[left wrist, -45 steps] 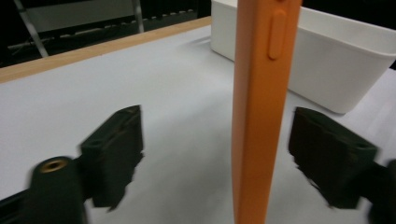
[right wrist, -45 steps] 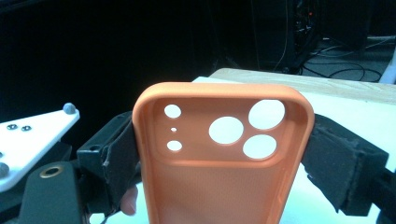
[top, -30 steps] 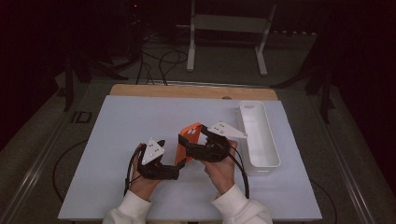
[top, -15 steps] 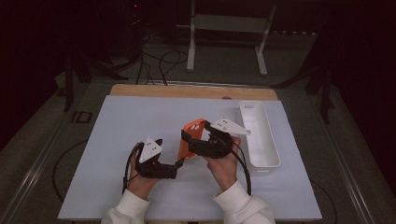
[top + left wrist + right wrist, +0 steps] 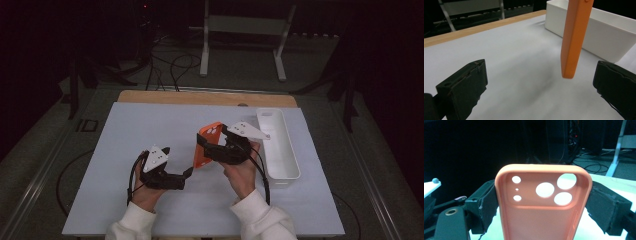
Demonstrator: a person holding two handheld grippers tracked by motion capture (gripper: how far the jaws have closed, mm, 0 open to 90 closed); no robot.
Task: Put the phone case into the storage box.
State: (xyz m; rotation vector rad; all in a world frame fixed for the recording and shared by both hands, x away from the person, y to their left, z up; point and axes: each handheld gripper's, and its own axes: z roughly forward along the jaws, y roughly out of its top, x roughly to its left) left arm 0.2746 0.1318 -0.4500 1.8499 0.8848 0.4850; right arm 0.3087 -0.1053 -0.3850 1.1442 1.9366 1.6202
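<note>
An orange phone case (image 5: 210, 134) hangs upright above the white table mat (image 5: 140, 125), with my right gripper (image 5: 206, 149) shut on its sides. In the right gripper view the case (image 5: 544, 220) shows its inner face and camera holes, and a black pad (image 5: 486, 205) presses on each long edge. My left gripper (image 5: 177, 161) lies low on the mat to the left of the case, open and holding nothing. In the left gripper view the case's lower end (image 5: 574, 37) hangs just ahead of the wide-apart jaws, nearer the right one.
A long white tray (image 5: 280, 150) stands on the mat right of my right hand, also seen as the tray (image 5: 604, 32) behind the case. The table's wooden edge (image 5: 200, 97) runs along the far side. Beyond it are a metal stand (image 5: 240, 30) and floor cables (image 5: 175, 65).
The right gripper has lifted the case slightly and shifted it a little to the right. The left gripper has slid a touch to the left, its jaws still wide.
</note>
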